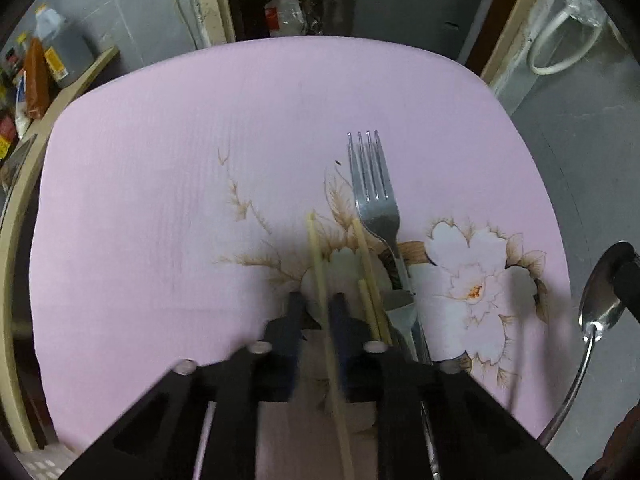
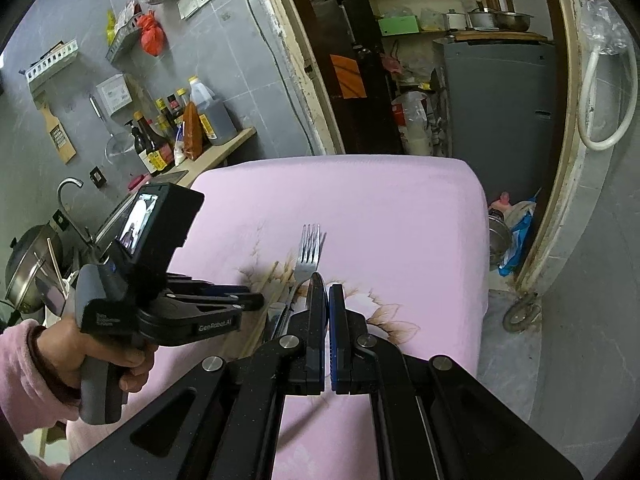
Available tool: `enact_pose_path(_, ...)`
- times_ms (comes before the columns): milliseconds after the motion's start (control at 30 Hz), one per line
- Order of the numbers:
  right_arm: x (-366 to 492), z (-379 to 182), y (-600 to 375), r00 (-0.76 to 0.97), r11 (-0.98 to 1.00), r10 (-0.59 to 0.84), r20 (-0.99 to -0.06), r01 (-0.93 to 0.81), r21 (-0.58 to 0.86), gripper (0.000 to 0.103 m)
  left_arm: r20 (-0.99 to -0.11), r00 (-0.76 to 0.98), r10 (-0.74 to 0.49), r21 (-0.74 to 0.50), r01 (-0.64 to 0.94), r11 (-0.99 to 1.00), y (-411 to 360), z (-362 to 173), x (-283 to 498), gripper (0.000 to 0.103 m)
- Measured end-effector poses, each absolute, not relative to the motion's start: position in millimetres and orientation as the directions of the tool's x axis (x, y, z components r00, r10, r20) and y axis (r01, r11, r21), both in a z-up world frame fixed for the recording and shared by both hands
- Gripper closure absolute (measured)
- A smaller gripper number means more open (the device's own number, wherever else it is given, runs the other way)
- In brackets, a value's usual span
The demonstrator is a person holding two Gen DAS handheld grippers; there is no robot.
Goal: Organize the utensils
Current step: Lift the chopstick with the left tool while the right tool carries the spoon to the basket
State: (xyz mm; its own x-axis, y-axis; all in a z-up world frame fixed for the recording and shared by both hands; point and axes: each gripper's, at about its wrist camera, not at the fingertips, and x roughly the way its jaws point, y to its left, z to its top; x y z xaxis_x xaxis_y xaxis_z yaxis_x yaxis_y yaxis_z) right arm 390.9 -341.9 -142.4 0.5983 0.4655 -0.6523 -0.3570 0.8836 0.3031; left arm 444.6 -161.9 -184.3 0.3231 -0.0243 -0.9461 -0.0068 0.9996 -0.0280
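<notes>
Left wrist view alone shows left gripper (image 1: 316, 304) narrowly clamping one chopstick (image 1: 320, 276) beside fork (image 1: 374, 196); right gripper (image 2: 328, 300) pinches a spoon (image 1: 600, 308).

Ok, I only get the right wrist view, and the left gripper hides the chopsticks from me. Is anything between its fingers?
Observer: Yes, one chopstick runs between the fingers of the left gripper. I cannot tell whether it is clamped.
Operator: Any other chopsticks there?
Observer: Two more chopsticks lie on the pink cloth, just left of the fork.
Operator: My own gripper looks shut on nothing.
Observer: The left wrist view shows a spoon held in the right gripper, off the right edge of the cloth.
</notes>
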Motion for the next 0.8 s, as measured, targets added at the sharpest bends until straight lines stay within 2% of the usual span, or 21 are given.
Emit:
enact_pose_path(233, 384, -136, -341, 0.606, 0.882, 0.469, -0.643, -0.360, 0.304, 0.101, -0.913, 0.362, -0.188, -0.235, -0.090, 0.968, -128, -166, 430, 0.098)
enact_pose_path(533, 364, -113, -328, 0.644, 0.886, 0.464, -0.609, -0.349, 0.305, 0.101, -0.820, 0.495, -0.288, -0.353, -0.041, 0.935, -108, -115, 378, 0.098)
enact_pose_path(633, 354, -100, -325, 0.677, 0.889, 0.457, -0.576, -0.337, 0.310, 0.101, -0.782, 0.541, -0.310, -0.377, -0.015, 0.926, -114, -95, 367, 0.098)
enact_pose_path(800, 327, -61, -309, 0.779, 0.900, 0.426, -0.459, -0.315, 0.301, 0.101, -0.689, 0.645, -0.330, -0.403, 0.036, 0.914, -103, -51, 343, 0.098)
